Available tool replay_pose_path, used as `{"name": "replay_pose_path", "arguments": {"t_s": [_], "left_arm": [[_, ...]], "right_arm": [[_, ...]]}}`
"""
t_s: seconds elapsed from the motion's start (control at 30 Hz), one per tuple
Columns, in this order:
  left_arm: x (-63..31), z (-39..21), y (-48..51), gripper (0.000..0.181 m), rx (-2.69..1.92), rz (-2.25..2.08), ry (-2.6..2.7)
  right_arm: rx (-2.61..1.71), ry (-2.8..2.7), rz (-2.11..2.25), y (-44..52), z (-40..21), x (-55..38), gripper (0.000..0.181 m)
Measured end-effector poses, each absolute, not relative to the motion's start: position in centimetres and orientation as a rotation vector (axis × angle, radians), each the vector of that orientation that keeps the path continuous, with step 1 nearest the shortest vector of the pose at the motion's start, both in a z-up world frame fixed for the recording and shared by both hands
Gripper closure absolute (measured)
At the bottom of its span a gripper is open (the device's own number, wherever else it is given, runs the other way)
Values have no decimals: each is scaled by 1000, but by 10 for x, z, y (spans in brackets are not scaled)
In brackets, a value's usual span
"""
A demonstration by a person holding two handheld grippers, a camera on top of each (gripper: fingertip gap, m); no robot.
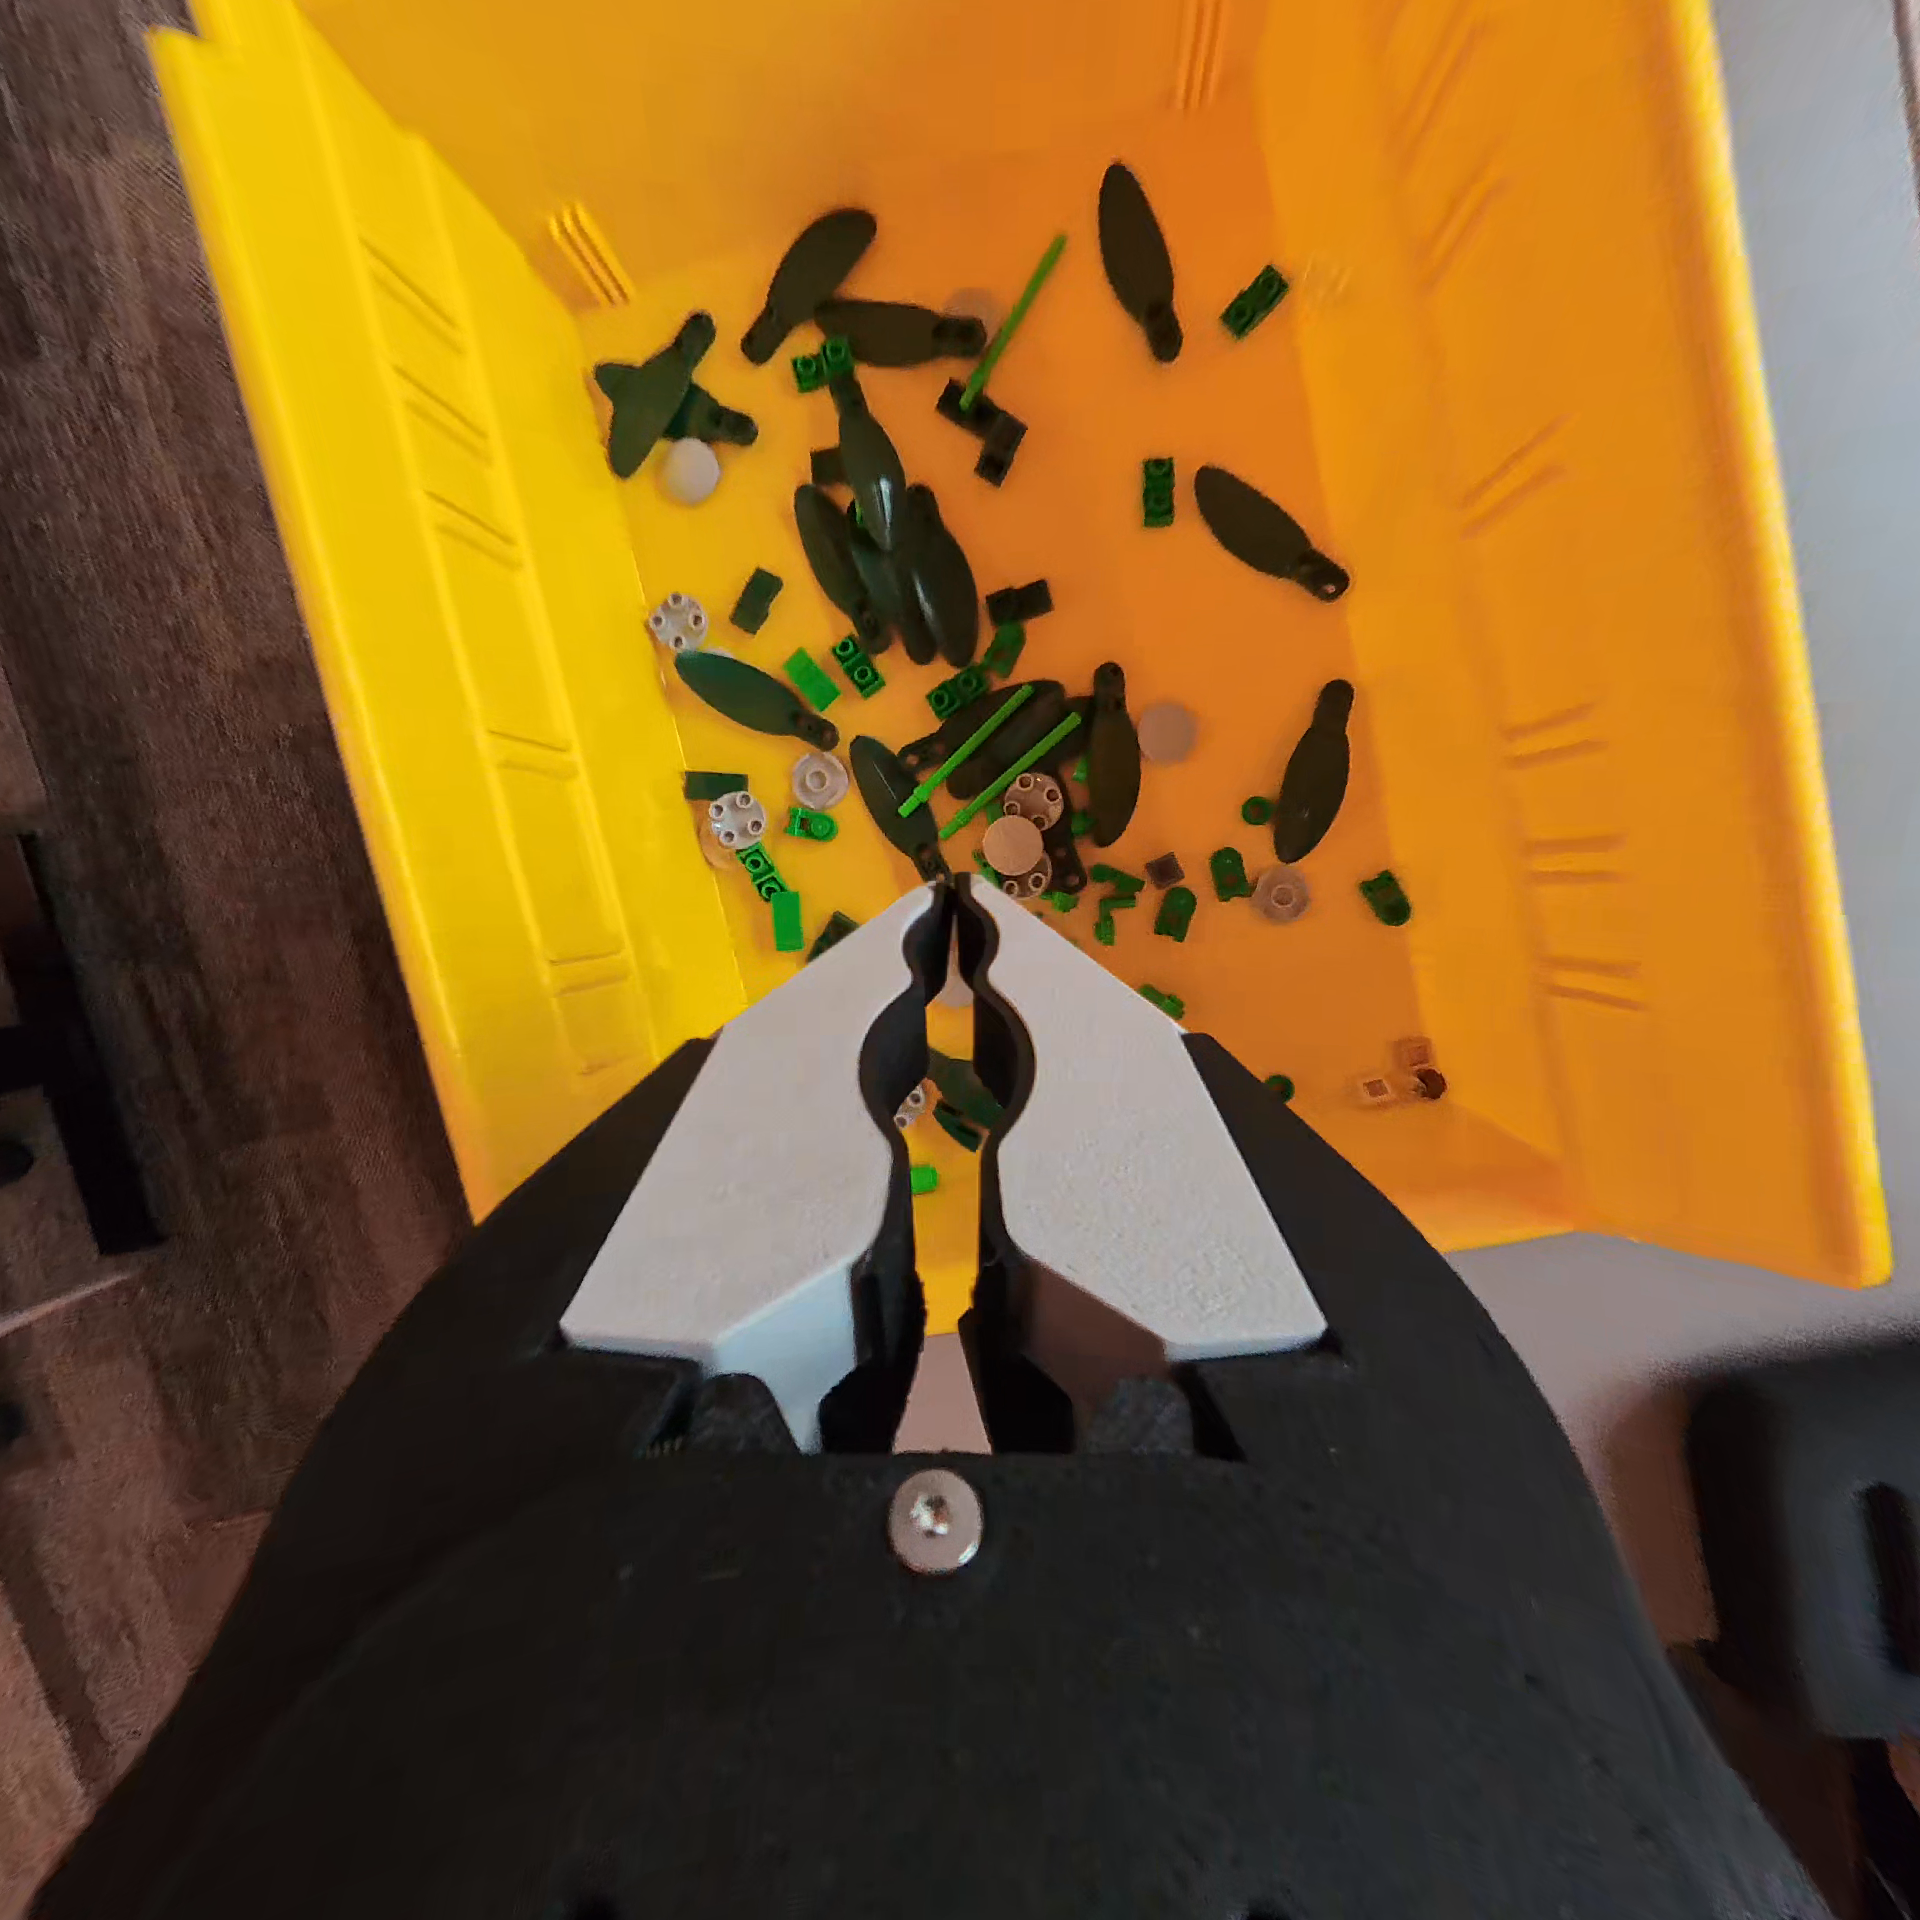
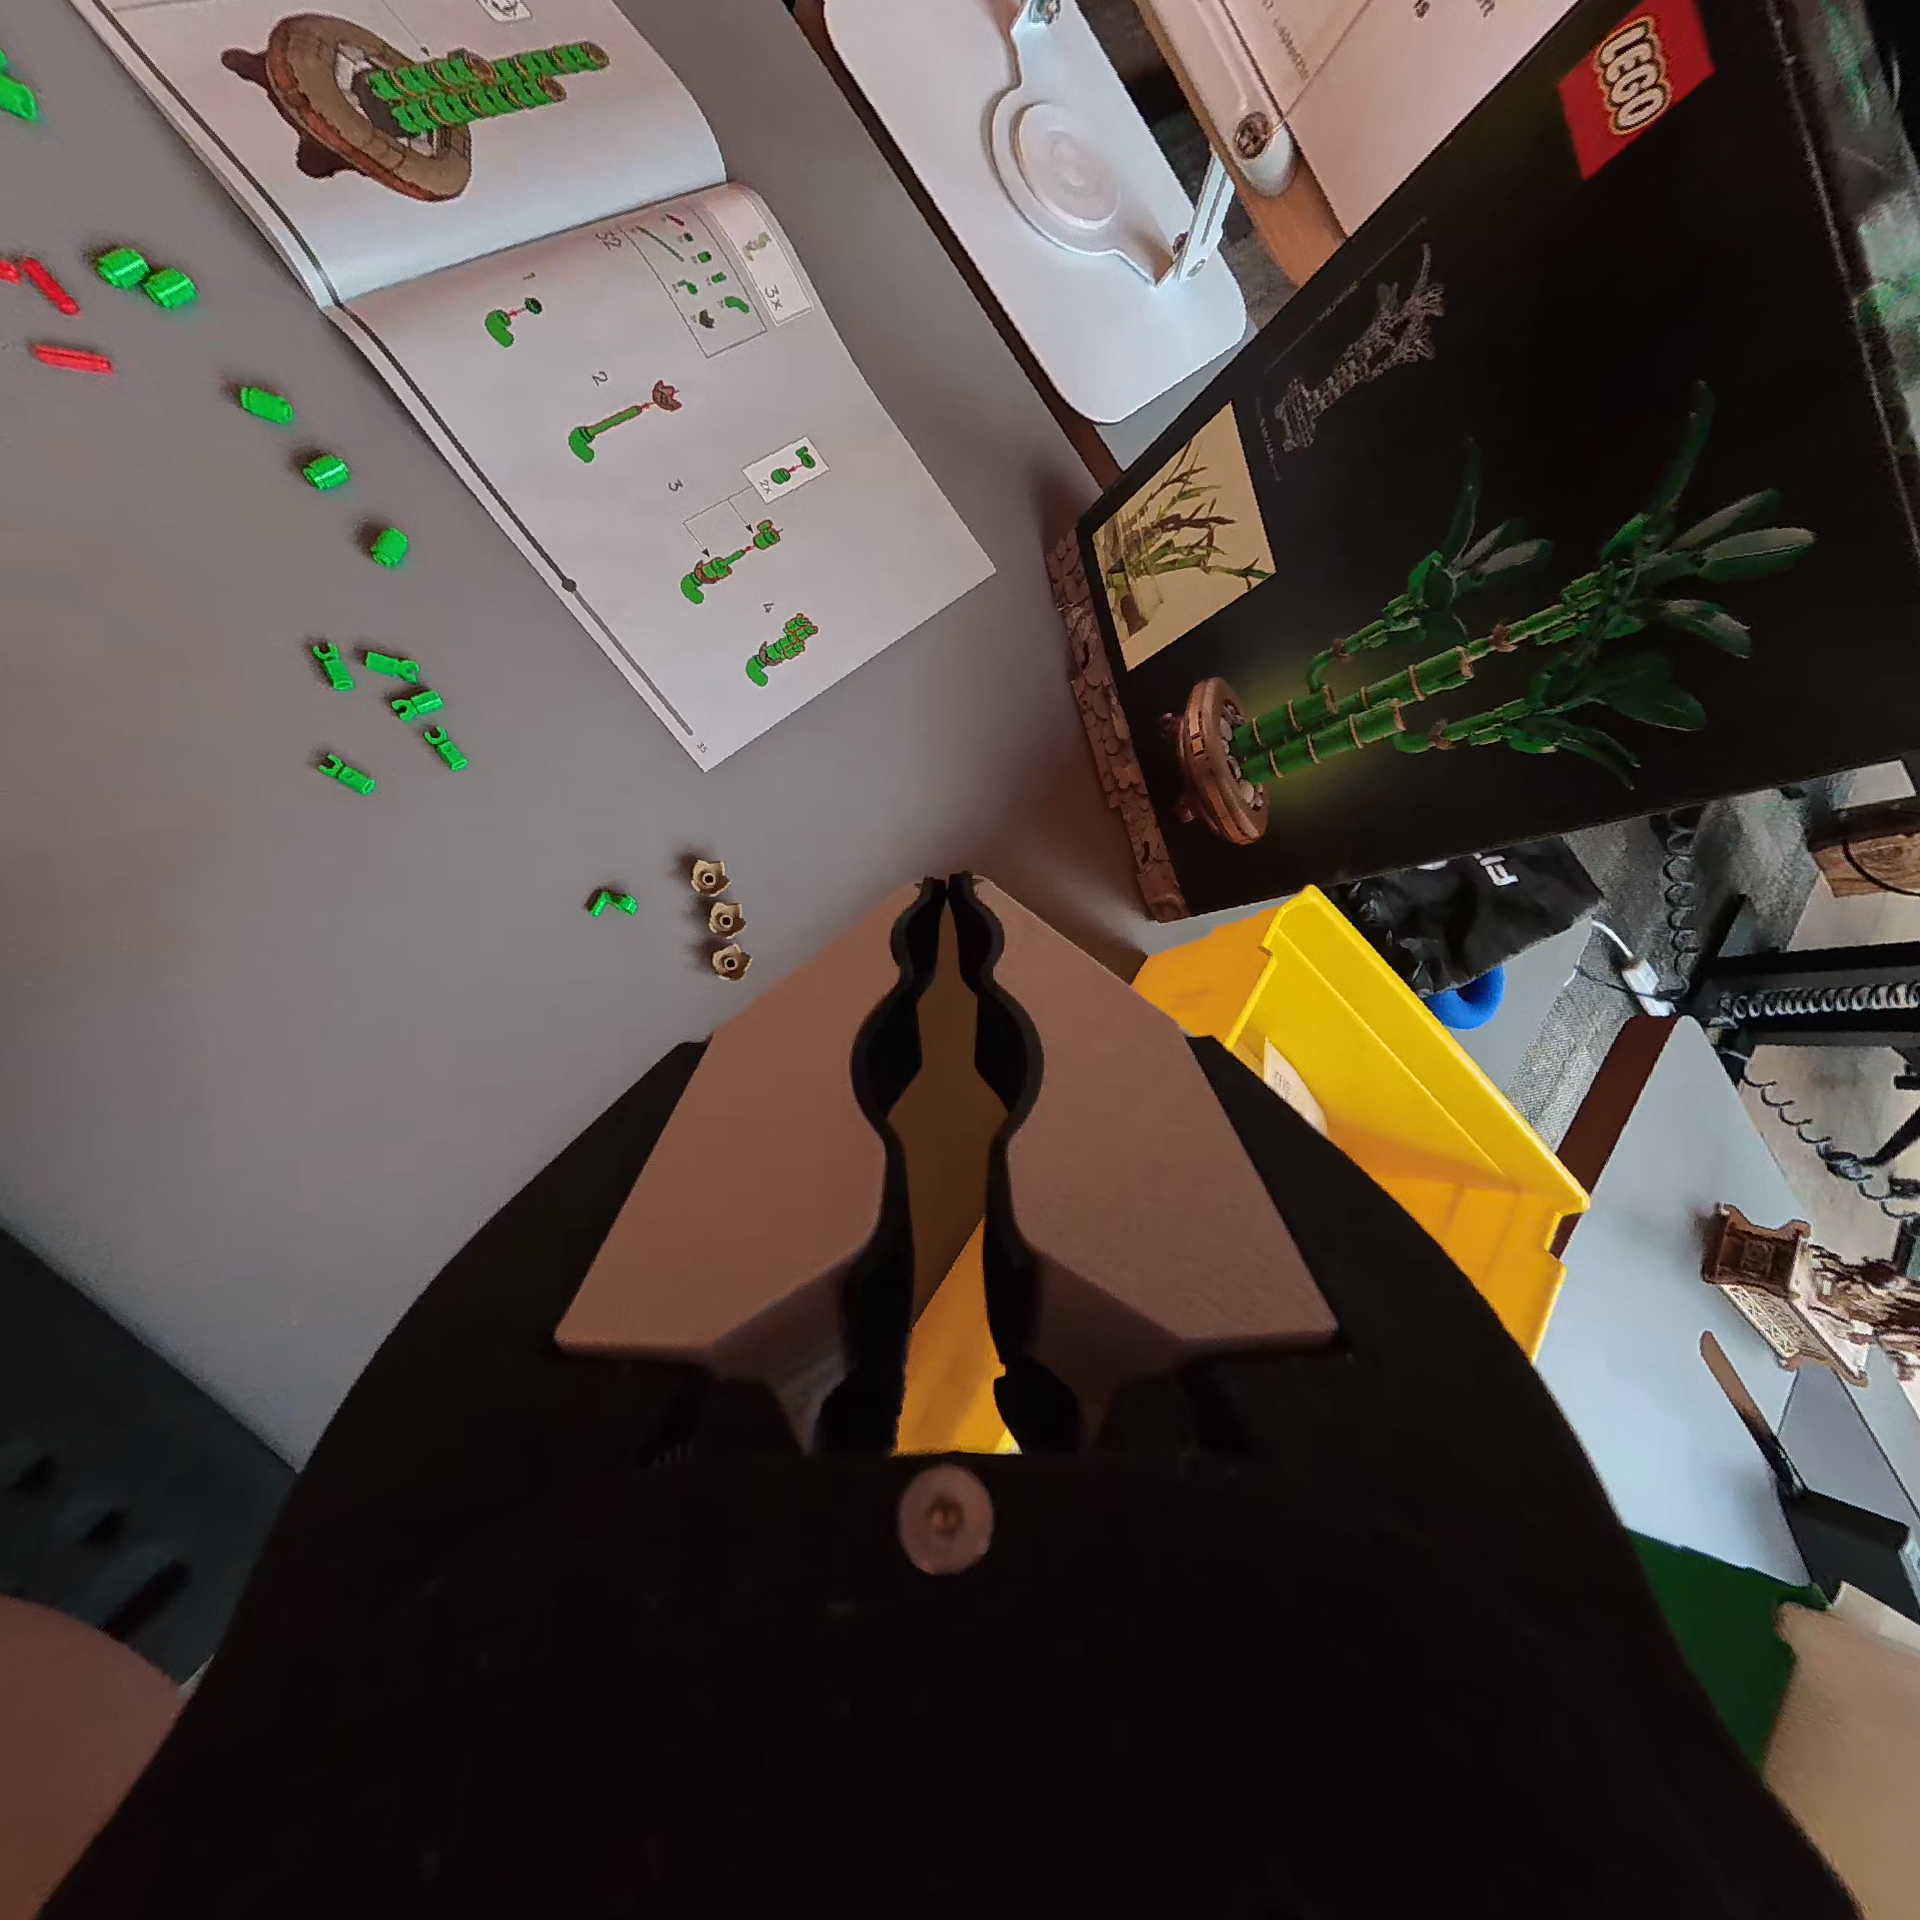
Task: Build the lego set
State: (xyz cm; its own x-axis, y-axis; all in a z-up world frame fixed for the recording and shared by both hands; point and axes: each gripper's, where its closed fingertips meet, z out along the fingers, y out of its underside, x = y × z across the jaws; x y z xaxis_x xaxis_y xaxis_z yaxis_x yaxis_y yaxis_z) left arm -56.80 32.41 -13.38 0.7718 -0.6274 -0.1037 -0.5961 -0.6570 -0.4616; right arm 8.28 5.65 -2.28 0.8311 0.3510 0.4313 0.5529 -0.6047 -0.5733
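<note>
In the left wrist view my left gripper (image 1: pixel 953 883) reaches into a yellow bin (image 1: pixel 468 623) of loose pieces: dark green leaves, bright green rods, small green clips and grey round plates. Its fingers are shut. The tips meet right at the stem end of a dark green leaf (image 1: pixel 891 795). I cannot tell whether the stem is pinched between the pads. In the right wrist view my right gripper (image 2: pixel 951 883) is shut with nothing between its pads. It hangs above the grey table (image 2: pixel 260 987), to the right of three tan flower-shaped pieces (image 2: pixel 724 920).
An open instruction booklet (image 2: pixel 623 343) lies at the back of the table. The black set box (image 2: pixel 1507 520) stands to the right, with the yellow bin (image 2: pixel 1382 1070) in front of it. Small green pieces (image 2: pixel 390 707) and red pins (image 2: pixel 71 358) are scattered at the left. Spacing between my two grippers at the tips: around 70 centimetres. Between my left fingertips and the dark green leaf (image 1: pixel 891 795) there is roughly 8 centimetres.
</note>
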Motion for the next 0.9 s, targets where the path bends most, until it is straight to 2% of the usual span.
{"name": "replay_pose_path", "arguments": {"t_s": [0.37, 0.9], "left_arm": [[-565, -181, 304, 175, -2686, -233, 998], [-549, -192, 293, 170, -2644, -328, 1066]], "right_arm": [[-2348, -678, -352, 63, -40, 81, 180], [-2387, -689, -333, 63, -50, 81, 180]]}}
